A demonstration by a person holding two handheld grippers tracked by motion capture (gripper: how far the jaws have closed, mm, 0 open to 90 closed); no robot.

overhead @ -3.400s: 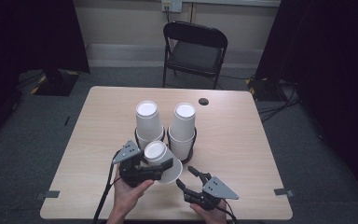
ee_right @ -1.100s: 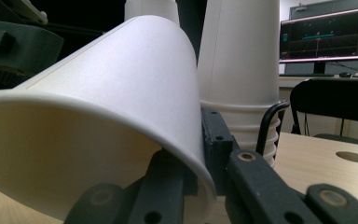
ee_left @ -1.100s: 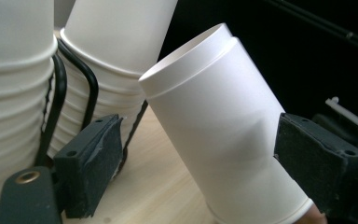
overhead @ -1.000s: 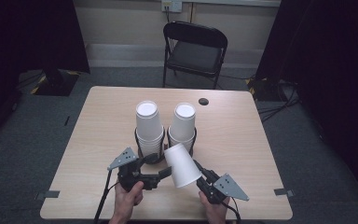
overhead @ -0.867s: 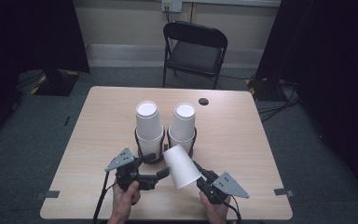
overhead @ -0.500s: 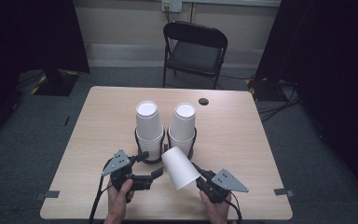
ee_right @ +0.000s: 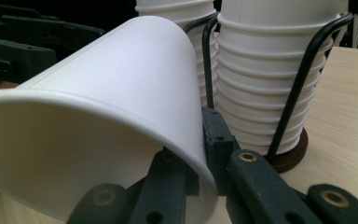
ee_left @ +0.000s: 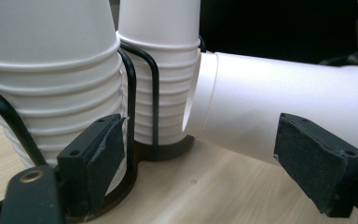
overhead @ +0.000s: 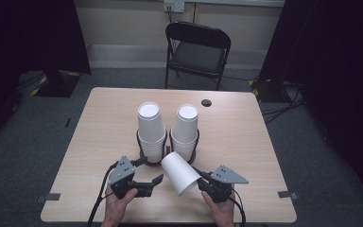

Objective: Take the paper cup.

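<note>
Right tongs [overhead: 199,181] pinch the paper cup's [overhead: 179,172] rim — tilted sideways.

Our two hands come in from the near edge of the bench, each wrapped around a gripper. Our left hand [overhead: 118,205] holds the left gripper [overhead: 152,171] low and level, pointing to the right, its jaws spread wide with nothing between them. Our right hand [overhead: 221,209] holds the right gripper [overhead: 196,176] aimed up and to the left, its jaws pinched together on the rim of a paper cup [overhead: 179,172].
</note>
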